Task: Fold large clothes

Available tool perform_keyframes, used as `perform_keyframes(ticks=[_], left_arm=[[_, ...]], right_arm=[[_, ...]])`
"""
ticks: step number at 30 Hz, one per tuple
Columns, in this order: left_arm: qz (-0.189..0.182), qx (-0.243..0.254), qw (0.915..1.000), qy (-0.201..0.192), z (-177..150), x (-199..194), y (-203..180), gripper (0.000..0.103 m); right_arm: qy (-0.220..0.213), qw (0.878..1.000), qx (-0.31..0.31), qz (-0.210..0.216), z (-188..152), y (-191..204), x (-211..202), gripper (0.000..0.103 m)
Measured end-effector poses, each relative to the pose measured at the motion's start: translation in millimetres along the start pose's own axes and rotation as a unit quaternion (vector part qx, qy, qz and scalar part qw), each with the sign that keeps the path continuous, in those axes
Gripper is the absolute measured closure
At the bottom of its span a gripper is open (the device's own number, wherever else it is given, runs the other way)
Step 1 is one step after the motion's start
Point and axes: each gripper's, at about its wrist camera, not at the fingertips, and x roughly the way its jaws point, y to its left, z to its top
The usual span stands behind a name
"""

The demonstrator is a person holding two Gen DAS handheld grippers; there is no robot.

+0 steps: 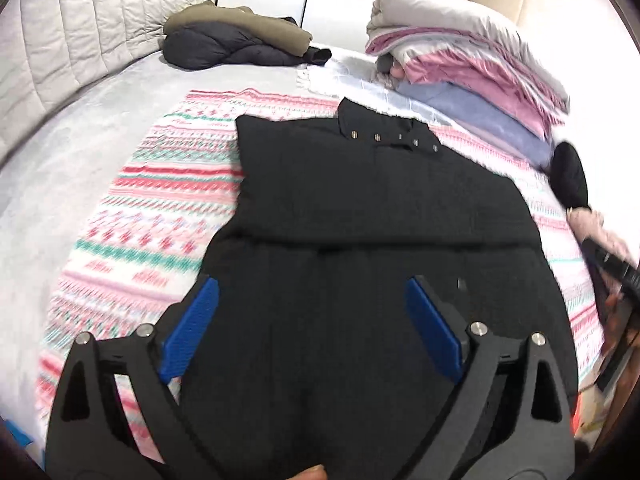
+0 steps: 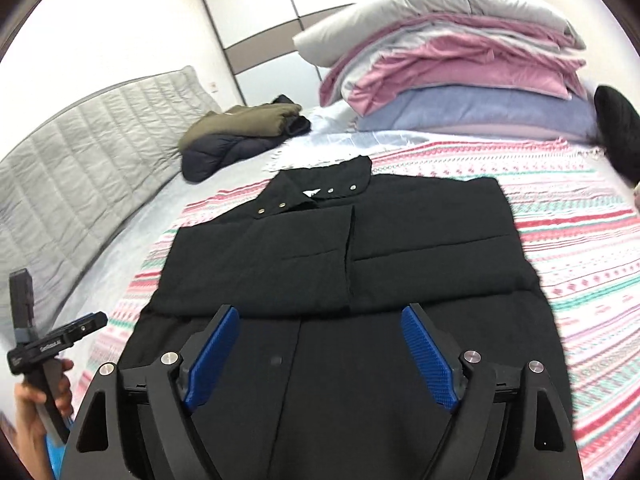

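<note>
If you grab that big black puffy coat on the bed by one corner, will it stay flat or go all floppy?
The black quilted coat would probably flop and hang, since its sleeves already lie folded soft across it. Its puffy look suggests it is light for its size. It may unfold when lifted, because nothing visible holds the folds.

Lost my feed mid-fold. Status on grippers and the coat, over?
Left gripper open, empty. Right gripper open, empty. Black coat flat on the patterned blanket, sleeves folded in, bottom unfolded. Nothing in the way.
</note>
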Motion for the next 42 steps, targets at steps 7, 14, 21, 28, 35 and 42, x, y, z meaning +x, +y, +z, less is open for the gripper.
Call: perform_keyframes(ticks=[7,14,21,28,35,42], left_arm=[[-0.020,0.019,0.9995,0.011,-47.8,-35.3,6.3,0.008],[-0.040,-0.003,0.9961,0.078,-93.1,-24.1,42.2,0.008],[-0.125,-0.083,0.9798,0.132,-108.4,-16.9,84.7,0.008],[-0.174,-0.089,0.9644,0.178,-129.3,-4.3,95.7,0.009],[-0.175,-0.078,0.9643,0.183,-141.1,-9.9,101.6,0.009],[-0.278,-0.115,0.9329,0.198,-152.9,-6.2,113.4,0.013]], right_arm=[[0.007,1.000,-0.004,0.006,-27.6,-30.7,-50.4,0.018],[0.048,0.998,0.035,-0.009,-87.0,-82.9,-82.9,0.018],[0.083,0.994,0.057,-0.047,-126.6,-123.1,-101.6,0.018],[0.119,0.986,0.118,-0.003,-155.1,-154.2,-108.5,0.018],[0.119,0.978,0.170,-0.005,-173.9,-180.2,-108.2,0.018],[0.104,0.969,0.215,0.057,-196.9,-191.3,-108.2,0.017]])
